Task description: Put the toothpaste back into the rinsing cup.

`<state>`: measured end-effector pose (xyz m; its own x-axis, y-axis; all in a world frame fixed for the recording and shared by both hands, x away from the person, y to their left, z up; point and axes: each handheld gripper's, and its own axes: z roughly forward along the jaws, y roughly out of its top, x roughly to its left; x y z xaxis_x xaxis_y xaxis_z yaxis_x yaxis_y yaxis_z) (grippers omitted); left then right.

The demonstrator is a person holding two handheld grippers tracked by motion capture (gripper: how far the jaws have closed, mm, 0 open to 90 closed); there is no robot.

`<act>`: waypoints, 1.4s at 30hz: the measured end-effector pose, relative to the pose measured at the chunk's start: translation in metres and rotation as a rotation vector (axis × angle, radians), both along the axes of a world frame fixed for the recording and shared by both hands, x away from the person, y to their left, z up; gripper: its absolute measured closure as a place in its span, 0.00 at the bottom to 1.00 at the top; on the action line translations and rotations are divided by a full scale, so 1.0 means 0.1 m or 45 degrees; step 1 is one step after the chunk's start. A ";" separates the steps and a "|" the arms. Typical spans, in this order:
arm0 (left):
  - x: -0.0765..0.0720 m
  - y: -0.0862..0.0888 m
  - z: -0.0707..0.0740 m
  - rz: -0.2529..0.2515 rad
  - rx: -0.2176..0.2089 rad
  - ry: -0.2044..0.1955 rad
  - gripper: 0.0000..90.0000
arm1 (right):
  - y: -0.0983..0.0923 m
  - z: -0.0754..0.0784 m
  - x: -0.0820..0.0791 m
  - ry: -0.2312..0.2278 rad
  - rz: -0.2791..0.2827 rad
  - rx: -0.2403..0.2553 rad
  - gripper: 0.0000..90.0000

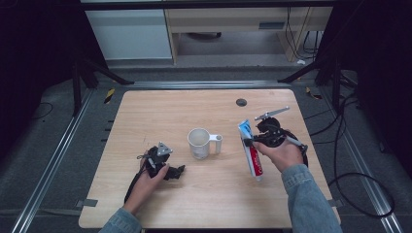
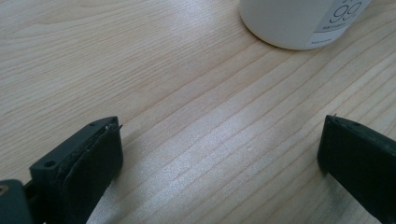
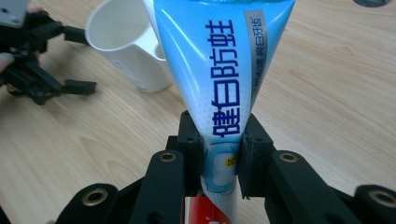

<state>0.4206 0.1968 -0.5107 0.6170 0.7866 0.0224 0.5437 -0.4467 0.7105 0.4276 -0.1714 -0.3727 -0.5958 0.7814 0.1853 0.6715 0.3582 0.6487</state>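
A: On the right side of the table [image 1: 145,204], item one, largest first: toothpaste tube [image 1: 251,150]. Where is it lodged?

B: Clamped between the jaws of the right gripper [image 1: 253,141], lifted off the wood, just right of the cup [image 1: 199,142]. In the right gripper view the black pads [image 3: 194,154] pinch the tube [image 3: 219,88] across its lower body, where the blue print meets the red.

A: Handling?

B: Likely light and soft; the plastic skin looks glossy, so it may slip or buckle if squeezed hard. Best hold: across the flat width, low on the body, as now, not at the thin crimped end.

A: Appearance?

B: Pale blue body with large dark blue characters, a silver side band, a white patch, and a red section towards the near end.

A: Item two, the cup?

B: White, handle to the right, standing upright mid-table, empty as far as can be seen.

A: Item three?

B: Left gripper [image 1: 167,170], resting near the left of the cup, jaws wide apart with nothing between them.
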 end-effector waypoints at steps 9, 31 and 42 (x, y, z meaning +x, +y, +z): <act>0.00 0.00 0.00 0.000 -0.001 0.001 0.00 | 0.22 0.05 -0.15 -0.077 0.027 0.059 0.82; 0.00 0.00 0.00 -0.001 -0.002 -0.002 0.00 | 0.57 0.16 -0.32 -0.206 0.033 0.167 0.82; 0.00 0.00 0.00 -0.001 -0.002 -0.003 0.00 | 0.71 0.31 -0.33 -0.281 0.020 0.243 0.82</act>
